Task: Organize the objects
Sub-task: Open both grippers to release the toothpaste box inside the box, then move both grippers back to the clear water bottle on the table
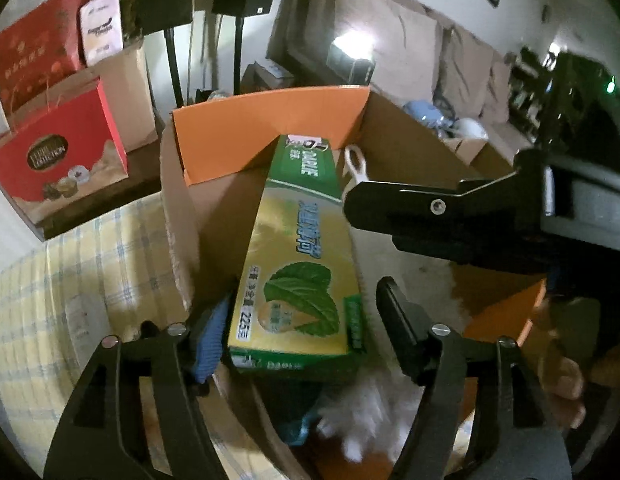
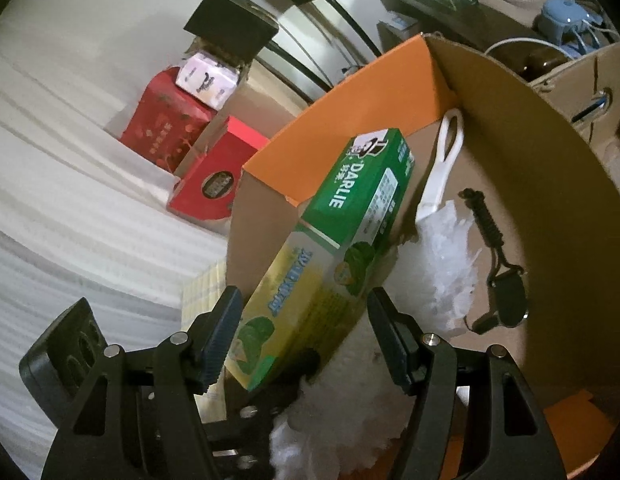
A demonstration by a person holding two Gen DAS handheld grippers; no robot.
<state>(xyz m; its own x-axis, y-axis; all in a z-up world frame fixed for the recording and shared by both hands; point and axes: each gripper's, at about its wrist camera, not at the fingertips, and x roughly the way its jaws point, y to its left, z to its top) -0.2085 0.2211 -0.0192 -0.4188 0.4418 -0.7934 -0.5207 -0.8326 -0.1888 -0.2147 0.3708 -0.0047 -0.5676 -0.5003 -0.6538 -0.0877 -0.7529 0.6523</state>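
Note:
A green and yellow Darlie toothpaste box [image 1: 300, 256] leans inside an open cardboard box with orange flaps [image 1: 266, 128], its top end against the far corner. My left gripper [image 1: 306, 320] is open with its fingers on either side of the toothpaste box's lower end, apart from it. My right gripper [image 2: 304, 334] is open too, around the same toothpaste box [image 2: 330, 256], and shows from the side in the left wrist view [image 1: 450, 208]. A white fluffy duster [image 2: 442, 216] with a white handle lies in the cardboard box [image 2: 522, 152] beside it.
A black corded clip [image 2: 498, 280] lies against the box's inner wall. Red gift boxes [image 1: 58, 156] and a brown carton stand behind on the left. A yellow checked cloth [image 1: 70, 288] covers the surface under the box. Speaker stands and a sofa are behind.

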